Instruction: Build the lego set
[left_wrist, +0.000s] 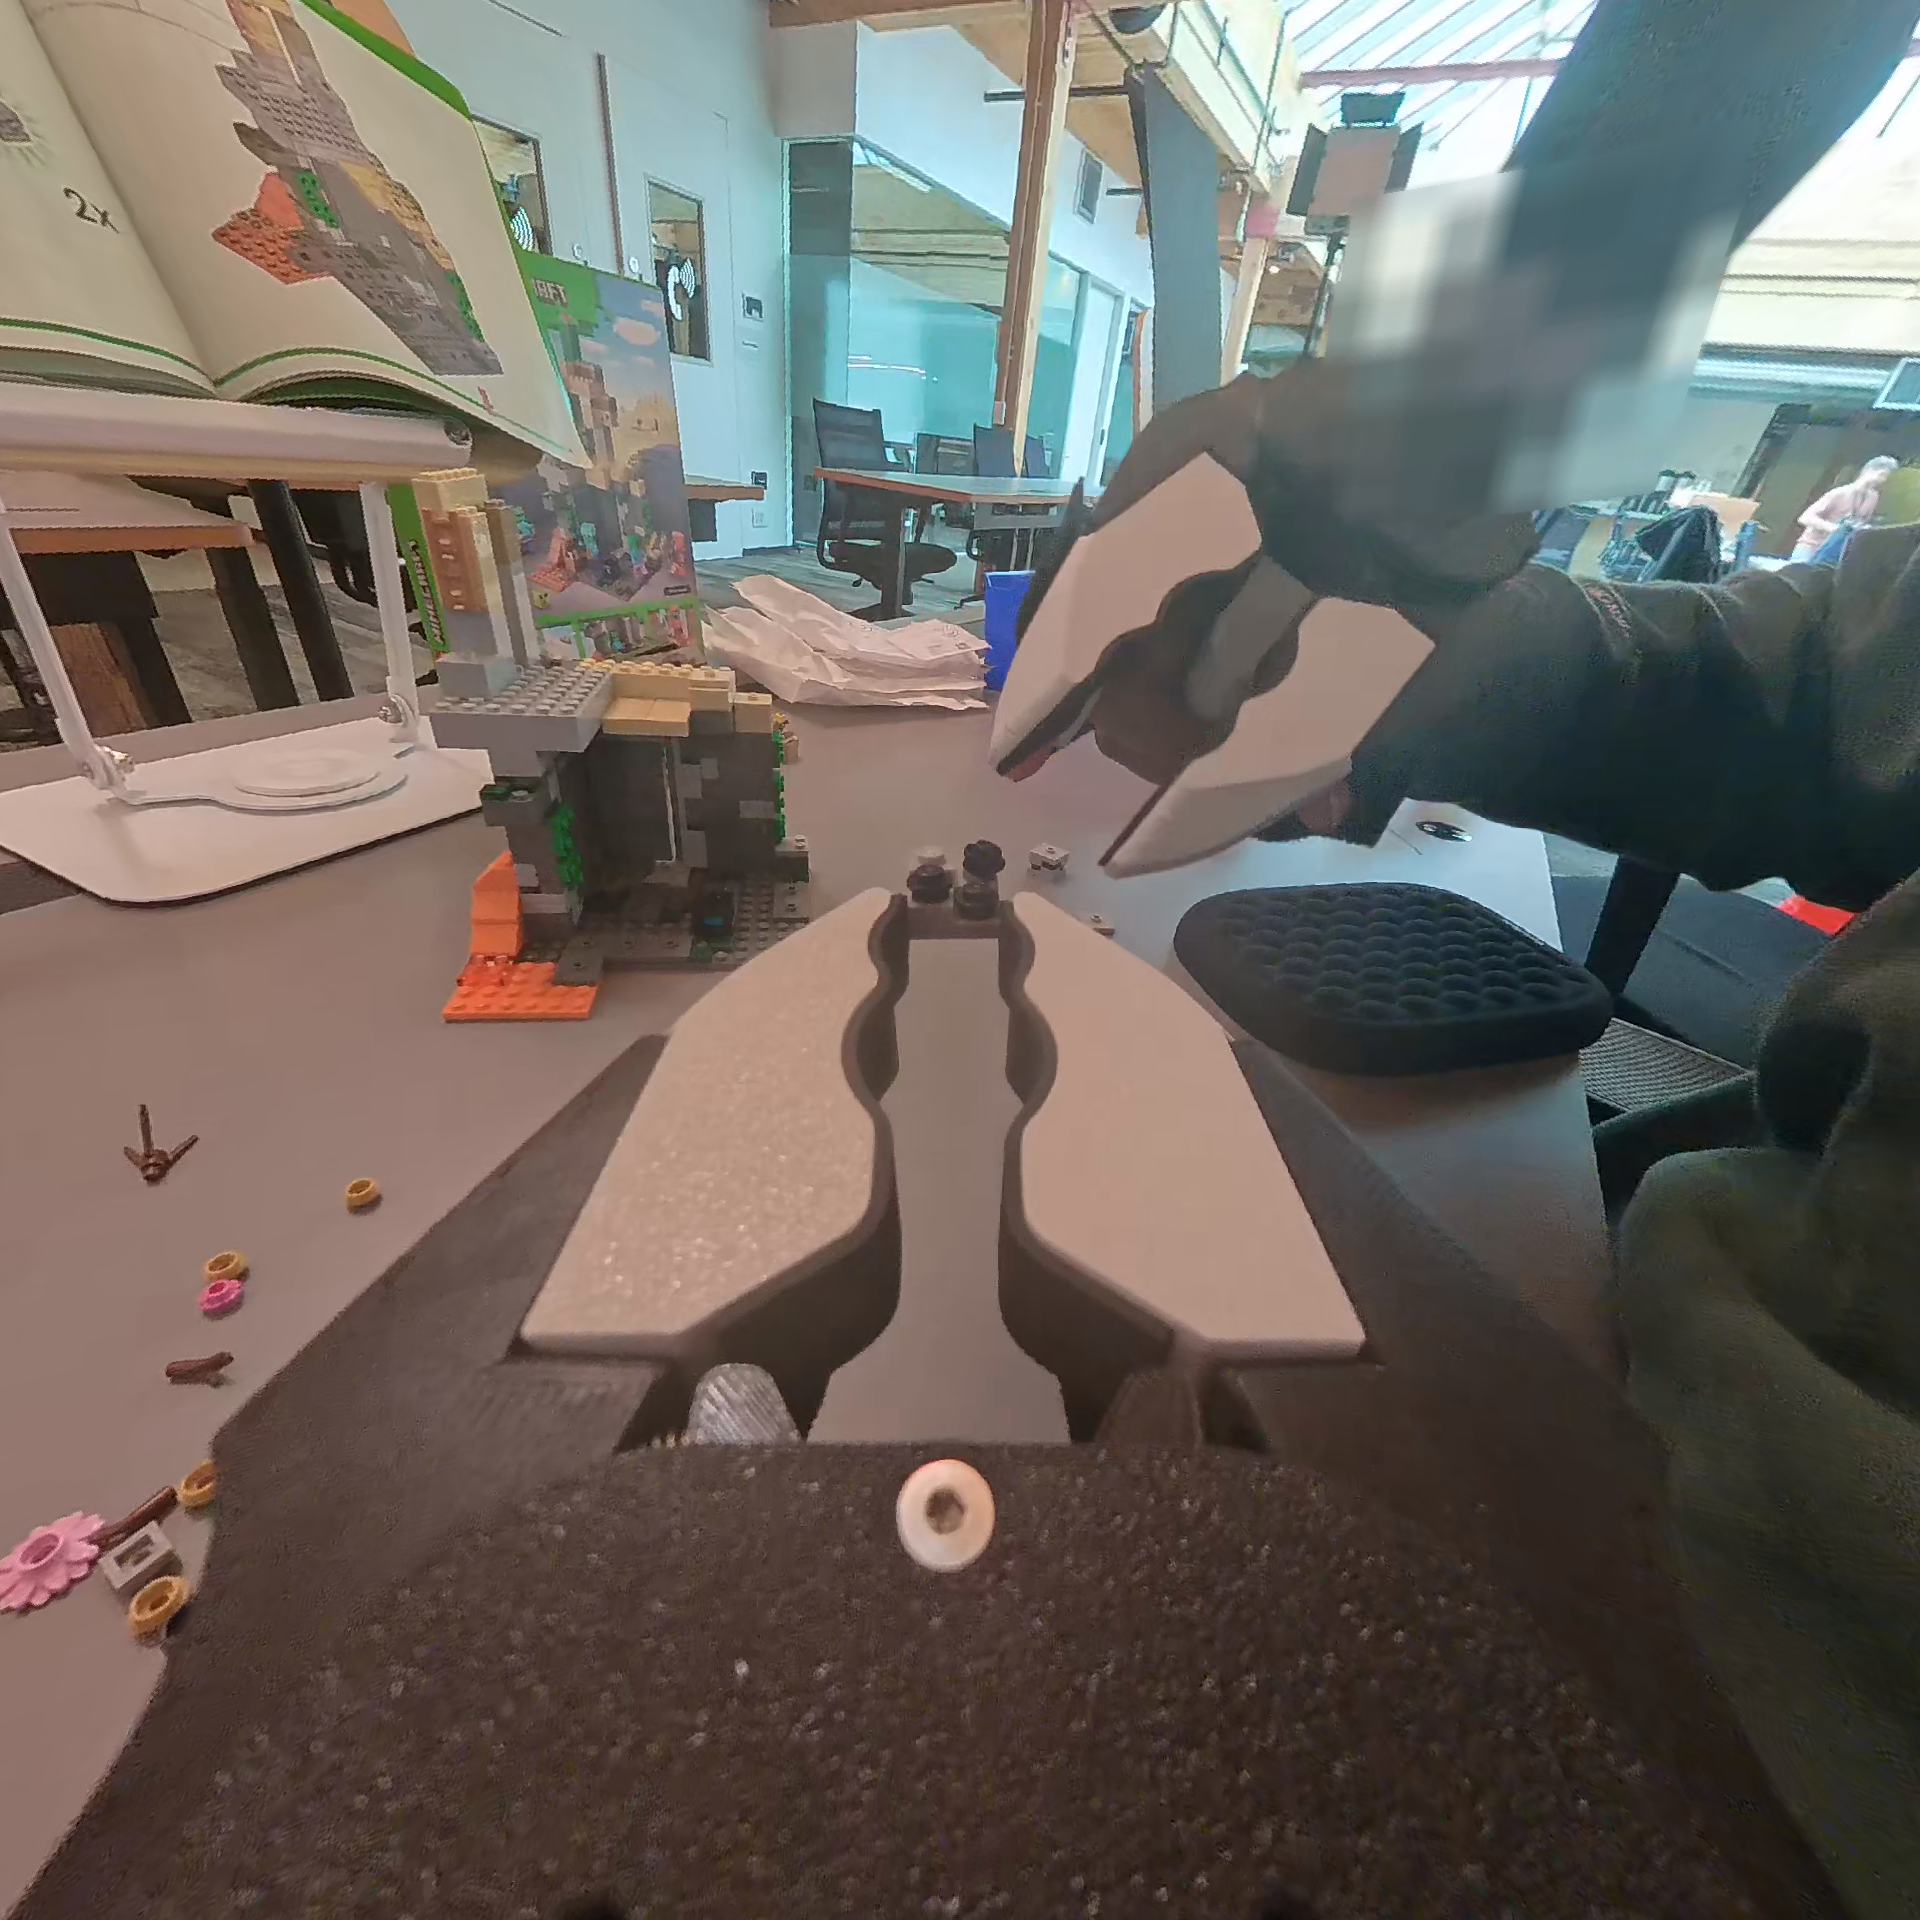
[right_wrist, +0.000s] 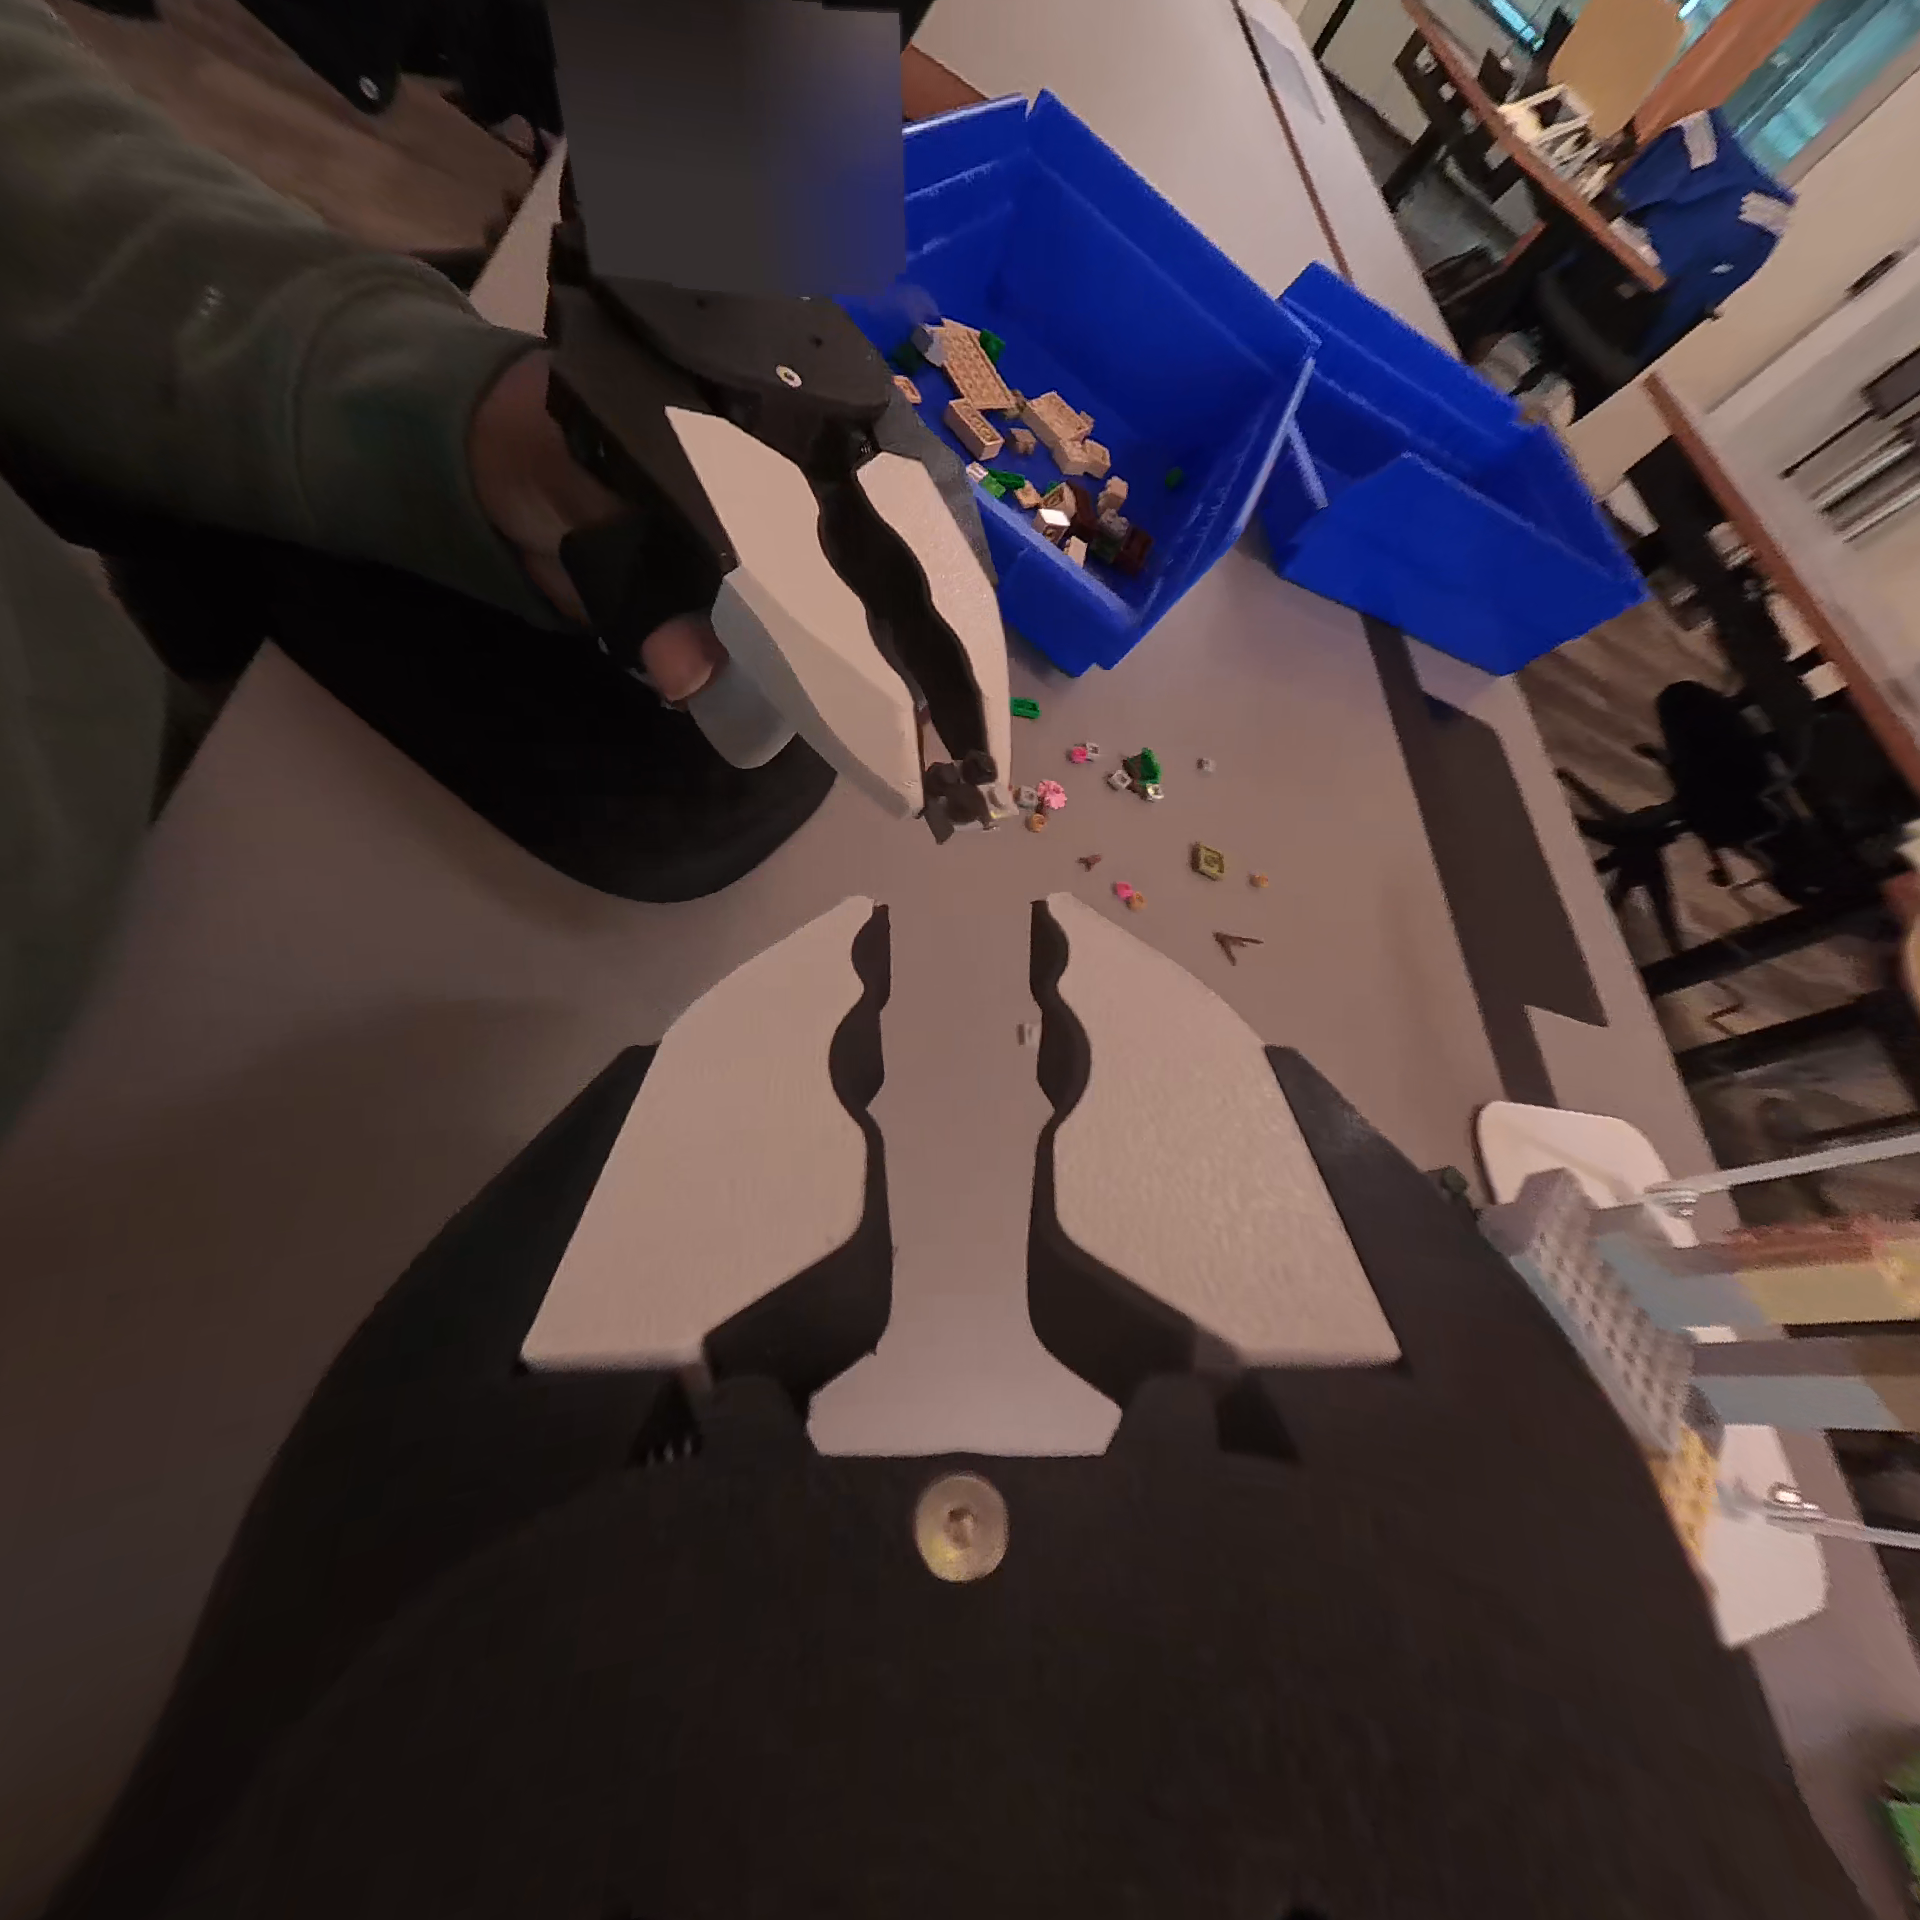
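Note:
My left gripper (left_wrist: 954, 906) is shut on a small dark grey plate with black round pieces (left_wrist: 956, 883) on top, held just above the grey table (left_wrist: 312, 1039). In the right wrist view this gripper (right_wrist: 951, 779) comes in from the upper left with the same small assembly (right_wrist: 961, 800) at its tips. My right gripper (right_wrist: 958, 914) is open and empty, and its tips point toward the assembly. In the left wrist view it (left_wrist: 1055, 816) hovers a little above and to the right of the held piece. The part-built lego model (left_wrist: 623, 810) stands on the table to the left.
An open instruction booklet (left_wrist: 260, 208) rests on a white stand, with the set's box (left_wrist: 613, 468) behind the model. Loose small pieces (left_wrist: 218, 1288) lie at left and on the table (right_wrist: 1132, 779). Blue bins (right_wrist: 1091, 416) hold bricks. A black textured pad (left_wrist: 1392, 977) lies at right. Less than 4 cm separates the two grippers' tips. The part-built lego model (left_wrist: 623, 810) is about 20 cm from both grippers' fingertips.

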